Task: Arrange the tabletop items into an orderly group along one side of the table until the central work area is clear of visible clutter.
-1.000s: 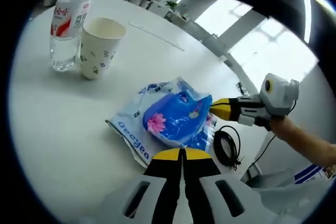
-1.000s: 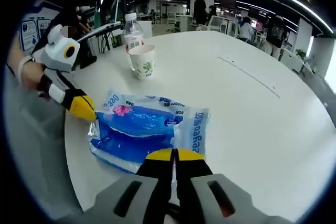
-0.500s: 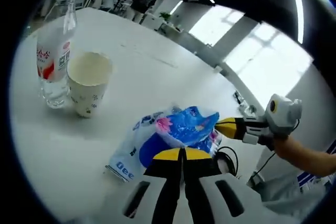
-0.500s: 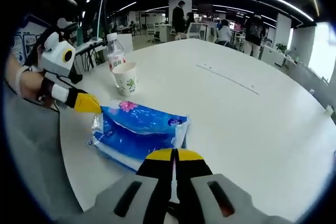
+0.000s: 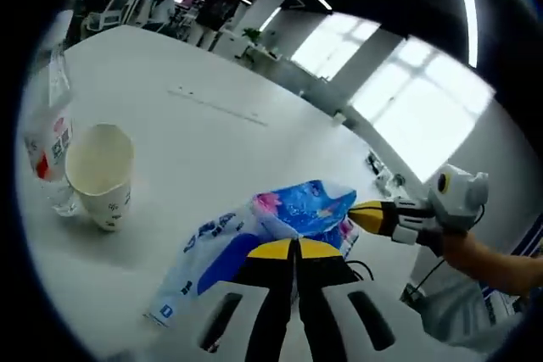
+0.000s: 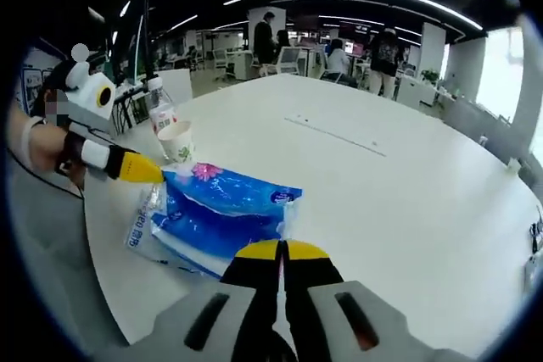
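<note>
— Beside the blue tissue pack (image 6: 222,219), what stood on the white table (image 6: 399,201)?

— Beyond the pack's far corner, a paper cup (image 6: 178,142) with green marks was near, and a water bottle (image 6: 159,108) stood just behind the cup. In the left gripper view the same cup (image 5: 99,175) and bottle (image 5: 51,143) were to the left of the pack (image 5: 254,236), apart from it.

— And the grippers?

— The right gripper (image 6: 280,254) had its yellow-tipped jaws pressed together on the near edge of the pack. The left gripper (image 6: 140,170) pinched the opposite corner, jaws also together. Between them the pack looked partly raised from the table, but I could not tell this for sure.

— What room was there around the pack?

— To its right in the right gripper view, the table was wide and bare until the far edge, where people sat at desks. The pack itself lay close to the near table edge. A black cable (image 5: 363,270) hung just past that edge, under the pack.
</note>
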